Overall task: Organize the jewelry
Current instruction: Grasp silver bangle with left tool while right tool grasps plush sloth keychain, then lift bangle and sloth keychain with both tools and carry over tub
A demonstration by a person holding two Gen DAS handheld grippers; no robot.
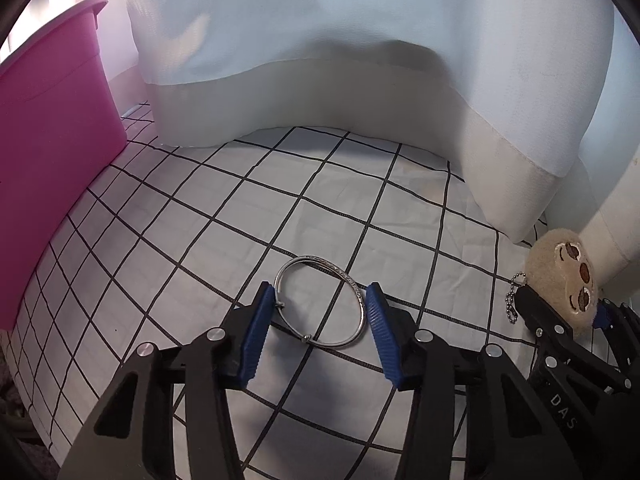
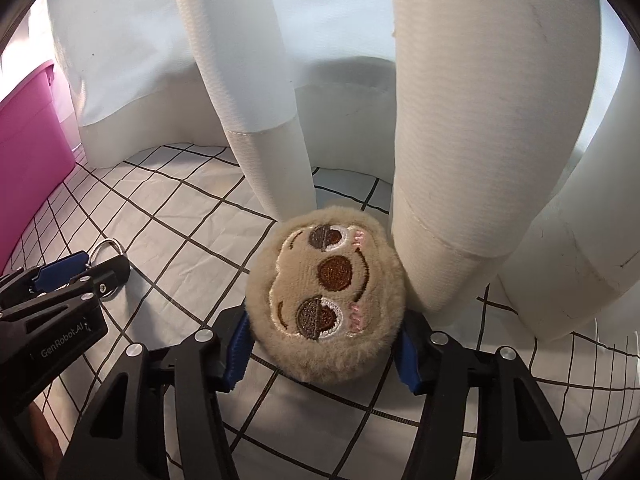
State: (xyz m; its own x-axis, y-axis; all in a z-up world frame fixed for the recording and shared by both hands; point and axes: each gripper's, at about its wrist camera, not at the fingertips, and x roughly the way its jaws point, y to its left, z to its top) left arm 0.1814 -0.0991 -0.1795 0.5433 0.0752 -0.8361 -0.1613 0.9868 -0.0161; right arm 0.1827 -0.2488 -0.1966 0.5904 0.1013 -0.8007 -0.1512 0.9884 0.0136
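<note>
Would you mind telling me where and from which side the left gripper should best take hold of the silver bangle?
The silver bangle lies flat on the checked cloth, between the open fingers of the left gripper. Probably best to come straight down and close across its width, pressing on the plain left and right rim, clear of the small beads on the near-left arc.

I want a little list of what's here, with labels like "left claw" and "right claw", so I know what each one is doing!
left claw: the left gripper is open, its blue pads on either side of the thin silver bangle bracelet
right claw: the right gripper is closed around the round tan plush sloth-face keychain
bracelet: lying flat on the white cloth with black grid lines
keychain extra: small silver ball chain hanging from it
left side: pink plastic bin
behind: white hanging curtain
</note>
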